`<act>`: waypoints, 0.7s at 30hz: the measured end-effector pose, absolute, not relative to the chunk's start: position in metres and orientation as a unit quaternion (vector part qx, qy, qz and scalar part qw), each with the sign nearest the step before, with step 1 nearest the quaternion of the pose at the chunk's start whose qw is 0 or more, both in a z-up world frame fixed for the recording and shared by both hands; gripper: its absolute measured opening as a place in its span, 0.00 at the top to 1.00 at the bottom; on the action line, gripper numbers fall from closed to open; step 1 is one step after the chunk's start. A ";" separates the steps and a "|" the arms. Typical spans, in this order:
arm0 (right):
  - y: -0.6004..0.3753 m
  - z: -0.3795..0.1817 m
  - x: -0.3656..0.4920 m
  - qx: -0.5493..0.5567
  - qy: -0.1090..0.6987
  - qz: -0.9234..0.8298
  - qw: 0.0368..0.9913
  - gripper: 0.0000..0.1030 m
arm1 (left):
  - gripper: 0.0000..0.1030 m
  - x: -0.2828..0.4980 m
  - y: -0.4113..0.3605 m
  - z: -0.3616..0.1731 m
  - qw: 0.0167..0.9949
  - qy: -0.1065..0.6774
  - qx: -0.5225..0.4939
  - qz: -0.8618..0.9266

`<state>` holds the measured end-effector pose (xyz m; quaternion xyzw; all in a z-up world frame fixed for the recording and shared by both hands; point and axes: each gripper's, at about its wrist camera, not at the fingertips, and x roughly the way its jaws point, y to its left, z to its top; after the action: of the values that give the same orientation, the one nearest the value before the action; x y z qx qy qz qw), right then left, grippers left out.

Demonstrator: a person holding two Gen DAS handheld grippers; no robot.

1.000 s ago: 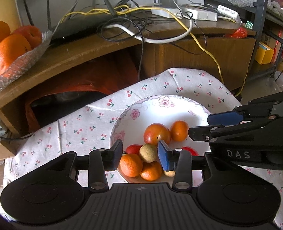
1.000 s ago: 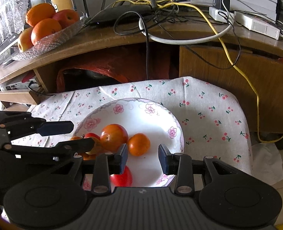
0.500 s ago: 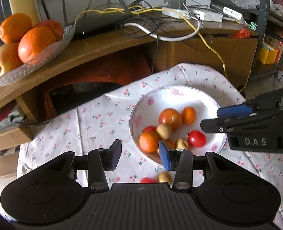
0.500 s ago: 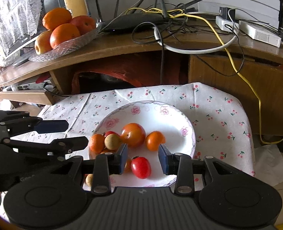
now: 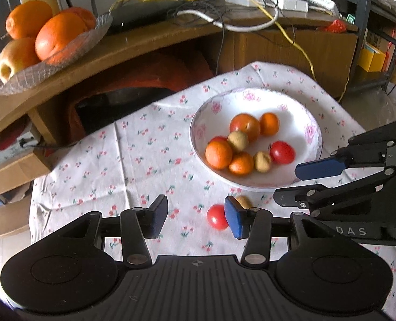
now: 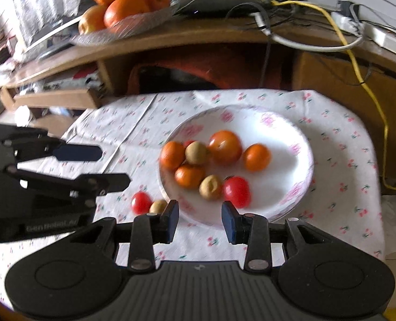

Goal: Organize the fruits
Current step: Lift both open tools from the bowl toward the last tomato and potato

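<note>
Left gripper (image 5: 195,218): jaws parted, just been opening, nothing between them. Right gripper (image 6: 200,218): narrowly parted, empty, above white floral ceramic bowl (image 6: 302,144) of fruit.

You see a matt printed cloth (image 5: 144,160) with creases over the table. The bowl (image 5: 311,123) is glossy glazed ceramic. The tomato (image 5: 282,152) skin is smooth and shiny; the oranges (image 5: 218,154) look finely dimpled. Each hand-held gripper (image 5: 195,218) is matt black plastic with ribbed housing and metal pivot pins. The shelf (image 5: 144,45) is smooth wood; its tray (image 5: 90,37) is textured clear glass.
</note>
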<state>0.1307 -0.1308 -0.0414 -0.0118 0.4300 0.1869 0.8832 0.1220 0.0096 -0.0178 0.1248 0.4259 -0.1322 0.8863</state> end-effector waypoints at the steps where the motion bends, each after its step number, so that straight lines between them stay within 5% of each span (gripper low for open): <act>1: -0.127 -0.044 0.130 -0.016 0.432 0.192 0.881 0.66 | 0.46 0.121 0.012 -0.020 0.885 0.429 0.126 -0.133; 21: -0.089 -0.069 0.122 -0.071 0.428 0.257 0.864 0.65 | 0.43 0.116 0.038 -0.034 0.871 0.453 0.119 -0.150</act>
<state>0.1221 -0.0886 -0.0694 -0.0714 0.4276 0.2569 0.8638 0.1162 0.0383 -0.0342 0.1192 0.4531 -0.1499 0.8706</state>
